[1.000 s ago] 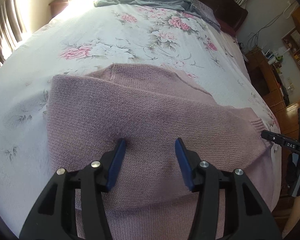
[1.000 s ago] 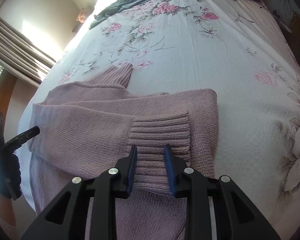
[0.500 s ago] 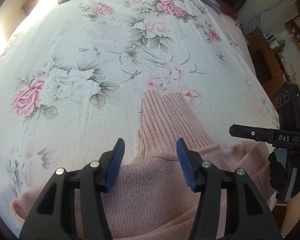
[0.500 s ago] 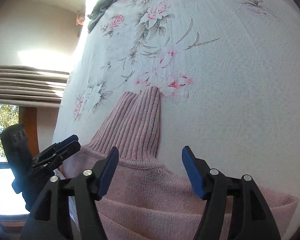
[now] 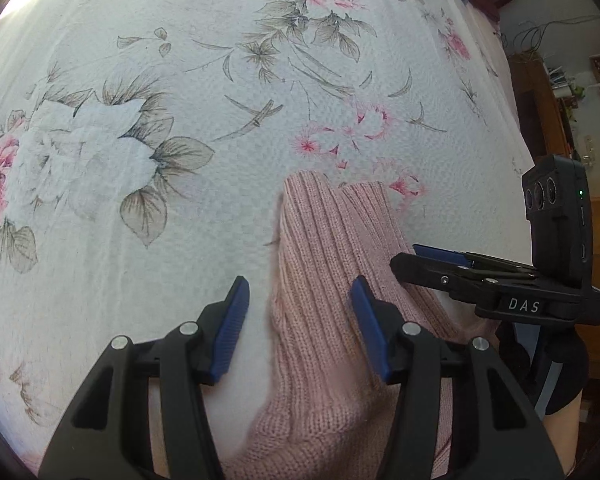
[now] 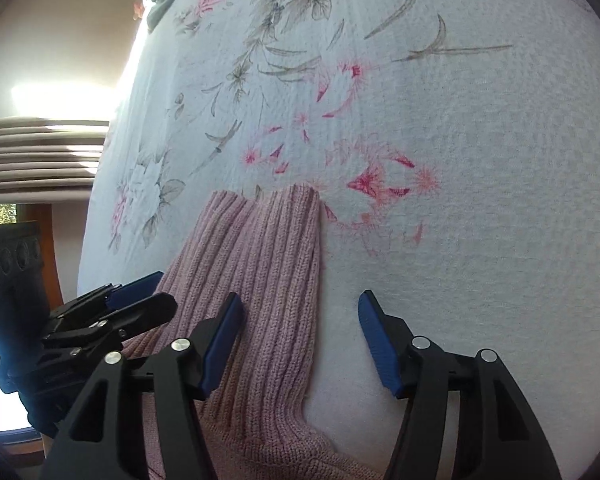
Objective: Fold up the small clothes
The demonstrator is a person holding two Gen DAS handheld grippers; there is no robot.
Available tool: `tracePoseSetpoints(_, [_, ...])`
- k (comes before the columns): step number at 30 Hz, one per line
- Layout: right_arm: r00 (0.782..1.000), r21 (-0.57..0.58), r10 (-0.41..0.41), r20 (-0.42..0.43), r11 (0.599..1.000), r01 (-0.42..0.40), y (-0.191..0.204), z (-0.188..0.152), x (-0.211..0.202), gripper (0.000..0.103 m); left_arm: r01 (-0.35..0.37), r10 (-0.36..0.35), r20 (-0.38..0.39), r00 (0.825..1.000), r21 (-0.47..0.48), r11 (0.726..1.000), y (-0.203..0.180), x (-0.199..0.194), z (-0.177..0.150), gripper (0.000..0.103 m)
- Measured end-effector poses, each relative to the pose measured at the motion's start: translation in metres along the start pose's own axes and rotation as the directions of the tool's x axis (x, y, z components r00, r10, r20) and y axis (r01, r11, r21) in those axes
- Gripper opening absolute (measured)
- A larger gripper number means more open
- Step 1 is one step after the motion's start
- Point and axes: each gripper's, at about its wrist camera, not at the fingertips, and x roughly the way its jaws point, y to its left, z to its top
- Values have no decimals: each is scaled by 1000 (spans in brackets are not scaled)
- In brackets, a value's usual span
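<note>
Sweater collar is lying ribbed on the floral bedsheet, left gripper and right gripper both hovering released, near it.

pink sweater body cut off below, dresser clutter too small

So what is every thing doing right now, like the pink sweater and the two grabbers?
Pink sweater: lying flat on the bed, ribbed collar sticking out, not gripped.
Left gripper: open, one finger each side of the collar's left edge.
Right gripper: open, straddling the collar's right edge.
Flowered bedsheet: spread flat.
</note>
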Motion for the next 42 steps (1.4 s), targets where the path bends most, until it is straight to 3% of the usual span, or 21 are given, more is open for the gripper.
tracePoseSetpoints(2, [999, -8, 32, 1, 999, -32, 3, 2, 2, 43, 22, -22, -11, 1000, -11, 1000, -1, 5, 1, 40])
tracePoseSetpoints(3, [999, -13, 52, -2, 999, -52, 6, 2, 4, 32, 42, -42, -16, 999, -18, 999, -1, 7, 0, 30])
tracePoseSetpoints(4, [997, -16, 73, -5, 997, -73, 9, 1, 5, 20, 57, -57, -18, 998, -19, 998, -3, 8, 0, 25])
tracePoseSetpoints(6, [996, -23, 86, 8, 996, -85, 14, -1, 3, 11, 63, -63, -10, 998, -6, 998, -8, 7, -2, 11])
tracePoseSetpoints(7, [997, -33, 78, 23, 997, -77, 17, -3, 0, 9, 63, -63, 7, 998, -4, 998, -9, 4, -4, 10])
tracePoseSetpoints(10, [990, -59, 105, 95, 993, -100, 23, -9, -24, 8, 116, -114, 86, 990, -16, 993, -8, -17, -10, 9])
tracePoseSetpoints(15, [952, -147, 229, 203, 968, -202, 34, -35, -83, 8, 266, -272, 220, 937, 57, 962, -27, -68, -34, 8])
tracePoseSetpoints(22, [899, -353, 337, 280, 907, -230, 70, -113, -154, 7, 303, -367, 329, 870, 229, 925, -59, -130, -104, 8])
tracePoseSetpoints(26, [889, -443, 348, 298, 875, -194, 81, -167, -175, 7, 328, -426, 358, 831, 303, 895, -61, -152, -157, 8])
tracePoseSetpoints(29, [884, -477, 356, 304, 859, -182, 80, -208, -180, 7, 299, -434, 381, 816, 364, 882, -66, -159, -198, 8])
tracePoseSetpoints(33, [893, -513, 331, 304, 847, -139, 79, -257, -172, 7, 242, -418, 391, 820, 424, 873, -66, -154, -249, 9])
tracePoseSetpoints(36, [915, -531, 267, 303, 845, -71, 76, -286, -154, 8, 155, -368, 409, 835, 467, 870, -65, -142, -281, 9])
tracePoseSetpoints(38, [933, -528, 205, 294, 849, -20, 71, -299, -139, 14, 98, -325, 414, 850, 483, 870, -64, -130, -294, 10])
tracePoseSetpoints(40, [939, -512, 208, 273, 858, -41, 62, -307, -132, 21, 77, -297, 412, 862, 471, 879, -59, -117, -299, 10])
tracePoseSetpoints(42, [924, -480, 258, 280, 872, -98, 51, -308, -142, 26, 74, -288, 417, 862, 459, 885, -52, -111, -301, 10])
